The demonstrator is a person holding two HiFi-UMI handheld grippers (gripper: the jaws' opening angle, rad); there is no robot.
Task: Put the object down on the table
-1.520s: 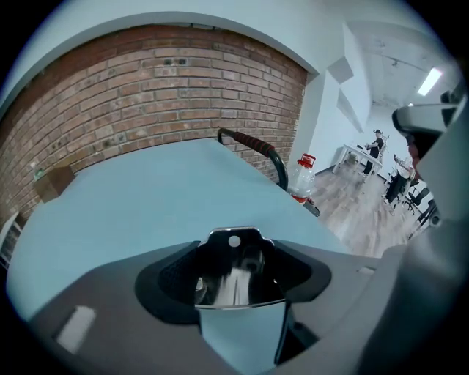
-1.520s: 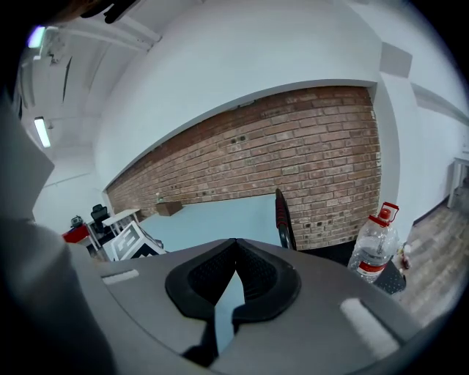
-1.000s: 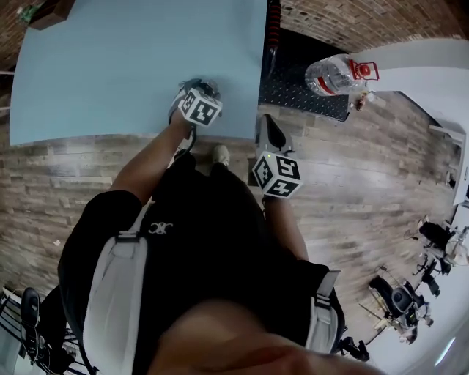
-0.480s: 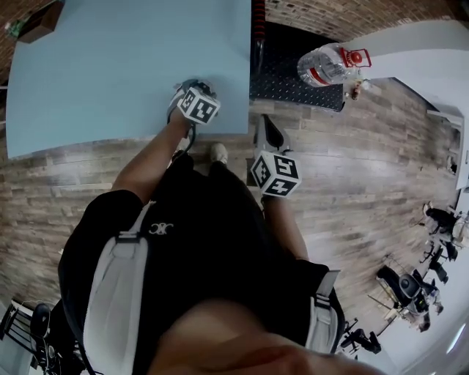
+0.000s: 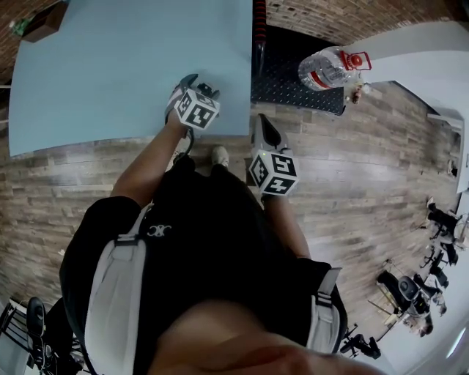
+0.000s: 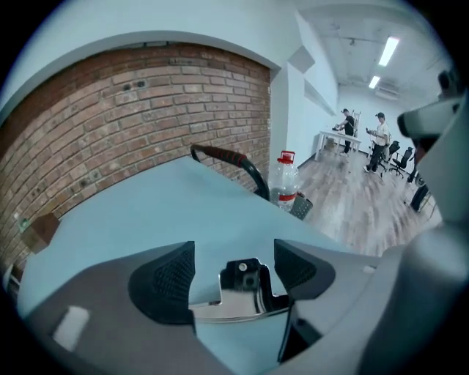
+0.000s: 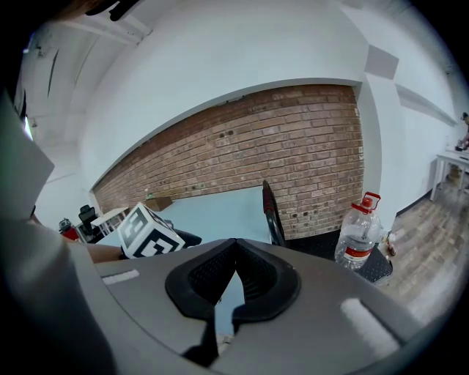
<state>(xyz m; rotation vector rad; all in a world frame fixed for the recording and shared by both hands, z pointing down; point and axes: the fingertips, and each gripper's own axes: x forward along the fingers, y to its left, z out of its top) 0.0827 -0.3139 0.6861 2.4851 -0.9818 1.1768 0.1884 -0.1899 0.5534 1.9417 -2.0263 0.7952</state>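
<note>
A small shiny metal piece with a black block on top (image 6: 239, 294) lies on the light blue table (image 6: 146, 212) between the pads of my left gripper (image 6: 234, 272). The jaws are opening, and a gap shows on each side of the piece. In the head view the left gripper (image 5: 192, 91) hovers over the table (image 5: 110, 66) near its front right corner. My right gripper (image 5: 265, 135) hangs off the table above the wooden floor. Its pads (image 7: 233, 275) meet at the tips with nothing between them.
A large water bottle with a red cap (image 5: 326, 69) stands on a black mat (image 5: 293, 91) right of the table. A black bar with a red grip (image 6: 227, 160) rises by the table's right edge. A brown box (image 5: 44, 22) sits at the far left corner. People stand far off (image 6: 377, 139).
The left gripper's jaws have spread wider over the table's front edge. The right gripper has barely moved.
</note>
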